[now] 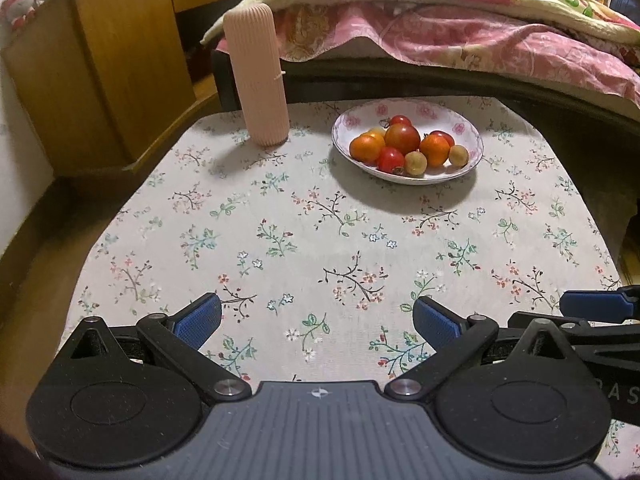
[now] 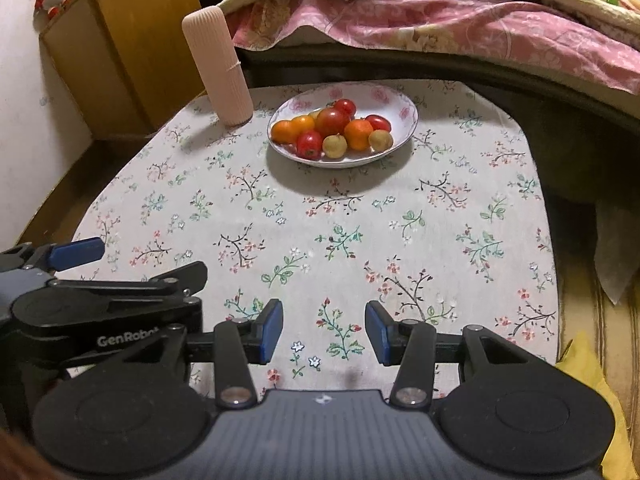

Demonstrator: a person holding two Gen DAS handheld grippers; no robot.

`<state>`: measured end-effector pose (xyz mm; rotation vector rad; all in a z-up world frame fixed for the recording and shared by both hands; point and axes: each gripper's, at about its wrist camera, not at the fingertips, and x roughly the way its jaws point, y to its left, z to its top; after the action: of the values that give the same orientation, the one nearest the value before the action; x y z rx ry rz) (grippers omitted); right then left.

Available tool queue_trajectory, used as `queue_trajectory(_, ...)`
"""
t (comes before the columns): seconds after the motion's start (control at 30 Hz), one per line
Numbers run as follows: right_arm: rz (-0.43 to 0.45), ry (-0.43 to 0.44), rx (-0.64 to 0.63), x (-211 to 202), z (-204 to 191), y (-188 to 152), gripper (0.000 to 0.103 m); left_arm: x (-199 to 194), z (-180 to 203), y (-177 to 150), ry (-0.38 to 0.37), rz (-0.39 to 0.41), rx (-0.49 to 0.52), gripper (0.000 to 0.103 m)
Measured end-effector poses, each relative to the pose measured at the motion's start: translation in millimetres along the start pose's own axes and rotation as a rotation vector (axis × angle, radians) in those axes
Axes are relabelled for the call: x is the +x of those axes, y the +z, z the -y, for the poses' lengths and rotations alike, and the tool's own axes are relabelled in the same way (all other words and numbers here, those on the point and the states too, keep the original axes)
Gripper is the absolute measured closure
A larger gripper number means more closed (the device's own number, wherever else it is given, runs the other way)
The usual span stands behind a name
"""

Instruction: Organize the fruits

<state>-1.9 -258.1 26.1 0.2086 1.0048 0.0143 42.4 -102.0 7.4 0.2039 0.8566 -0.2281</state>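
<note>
A bed with a pink flowered quilt runs along the far edge of the surface, which wears a pale cloth printed with small sprigs and blossoms. A wooden cabinet stands off the far left corner. The left gripper hovers low over the near edge, its blue-padded fingers spread wide with only cloth between them; the right gripper hangs beside it over the same near edge, fingers parted less widely and likewise holding nothing. In the right wrist view the left gripper shows at the left margin, and in the left wrist view a blue finger of the right gripper enters from the right. A white plate with pink flowers on its rim sits near the middle of the far edge, well apart from both grippers. A ribbed pale-pink cylinder stands upright just left of the plate, near the far left corner. All the fruits lie heaped in the plate: red tomatoes, small oranges touching them, and two yellowish-brown round fruits at the near side.
</note>
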Motion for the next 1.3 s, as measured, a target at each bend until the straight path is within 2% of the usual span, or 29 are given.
queue_trajectory(1.3,-0.023,0.001,0.017,9.2,4.0,1.0,0.05,6.6,1.0,-1.5,-0.009,0.001,0.011,0.0)
